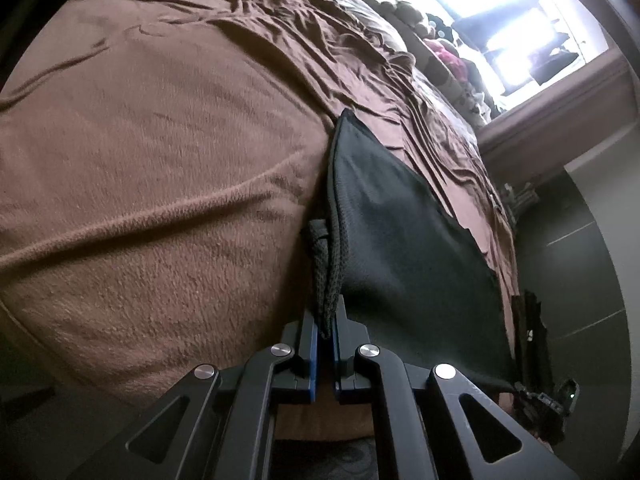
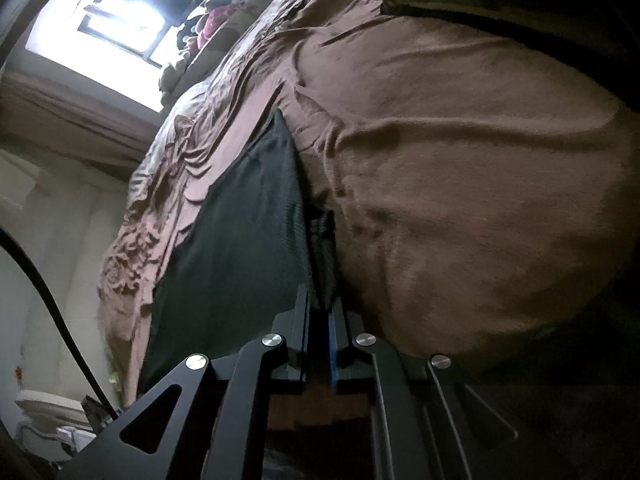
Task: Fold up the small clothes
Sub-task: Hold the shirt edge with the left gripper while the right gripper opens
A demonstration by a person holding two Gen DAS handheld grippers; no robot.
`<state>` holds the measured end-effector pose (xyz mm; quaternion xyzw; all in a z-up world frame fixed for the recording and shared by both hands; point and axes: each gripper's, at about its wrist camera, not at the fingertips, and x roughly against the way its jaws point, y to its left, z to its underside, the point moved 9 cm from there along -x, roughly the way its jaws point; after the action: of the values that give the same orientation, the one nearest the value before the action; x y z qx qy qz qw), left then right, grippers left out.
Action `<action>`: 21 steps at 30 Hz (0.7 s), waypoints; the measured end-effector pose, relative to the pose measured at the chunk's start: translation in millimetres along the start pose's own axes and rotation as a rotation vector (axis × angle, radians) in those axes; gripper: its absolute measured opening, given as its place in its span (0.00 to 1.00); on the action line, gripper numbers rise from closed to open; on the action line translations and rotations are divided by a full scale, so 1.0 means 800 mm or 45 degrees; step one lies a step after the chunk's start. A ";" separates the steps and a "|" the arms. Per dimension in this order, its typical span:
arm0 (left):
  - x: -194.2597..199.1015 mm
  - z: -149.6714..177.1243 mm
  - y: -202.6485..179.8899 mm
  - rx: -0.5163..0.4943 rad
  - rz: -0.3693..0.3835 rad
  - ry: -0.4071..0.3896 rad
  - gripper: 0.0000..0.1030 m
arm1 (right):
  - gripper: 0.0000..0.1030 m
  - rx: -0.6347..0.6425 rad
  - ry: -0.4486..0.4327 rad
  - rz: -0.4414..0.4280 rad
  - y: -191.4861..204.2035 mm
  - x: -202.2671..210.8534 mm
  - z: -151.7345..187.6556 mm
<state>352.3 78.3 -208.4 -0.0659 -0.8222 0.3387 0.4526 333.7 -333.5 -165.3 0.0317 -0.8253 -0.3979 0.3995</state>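
Observation:
A dark mesh garment (image 1: 400,232) hangs stretched over a bed covered by a brown blanket (image 1: 160,160). My left gripper (image 1: 326,320) is shut on a bunched corner of the garment, which sticks up between its blue-padded fingers. The cloth spreads to the right of it, and the other gripper shows at the cloth's far lower right corner. In the right wrist view the same dark garment (image 2: 240,220) spreads to the left, and my right gripper (image 2: 322,308) is shut on its bunched corner above the brown blanket (image 2: 460,180).
A bright window (image 1: 500,20) lies beyond the bed's far end, with a pile of clothes and soft items (image 1: 444,56) below it. A wrinkled brown sheet (image 2: 180,168) covers the far part of the bed. A black cable (image 2: 52,300) and pale wall are at left.

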 end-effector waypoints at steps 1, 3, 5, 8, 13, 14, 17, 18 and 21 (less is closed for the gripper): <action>-0.001 0.000 0.001 0.006 0.009 -0.003 0.05 | 0.05 0.009 -0.006 0.018 -0.001 0.006 0.000; 0.001 0.000 0.002 0.013 0.020 -0.011 0.05 | 0.05 0.021 -0.031 0.061 -0.002 0.020 -0.002; 0.002 0.000 0.003 0.012 0.031 -0.023 0.05 | 0.09 0.023 -0.051 0.091 -0.004 0.038 -0.004; 0.003 0.003 0.004 0.010 0.047 -0.031 0.05 | 0.30 0.061 -0.095 0.119 0.009 0.062 -0.008; 0.004 0.005 0.008 0.036 0.081 -0.038 0.05 | 0.56 0.189 -0.163 0.127 0.050 0.091 -0.005; 0.003 0.006 0.009 0.038 0.078 -0.037 0.05 | 0.56 0.216 -0.153 0.104 0.057 0.092 -0.001; 0.001 0.011 0.010 0.040 0.077 -0.025 0.05 | 0.56 0.285 -0.123 0.071 0.094 0.082 0.011; 0.000 0.011 0.011 0.044 0.077 -0.020 0.06 | 0.56 0.304 -0.116 0.065 0.103 0.078 0.014; -0.003 0.014 0.017 0.071 0.067 -0.007 0.17 | 0.56 0.365 -0.089 0.034 0.135 0.067 0.026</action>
<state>342.1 82.2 -222.6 -0.0740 -0.8115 0.3737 0.4431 312.2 -266.4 -65.1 0.0635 -0.8875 -0.2714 0.3671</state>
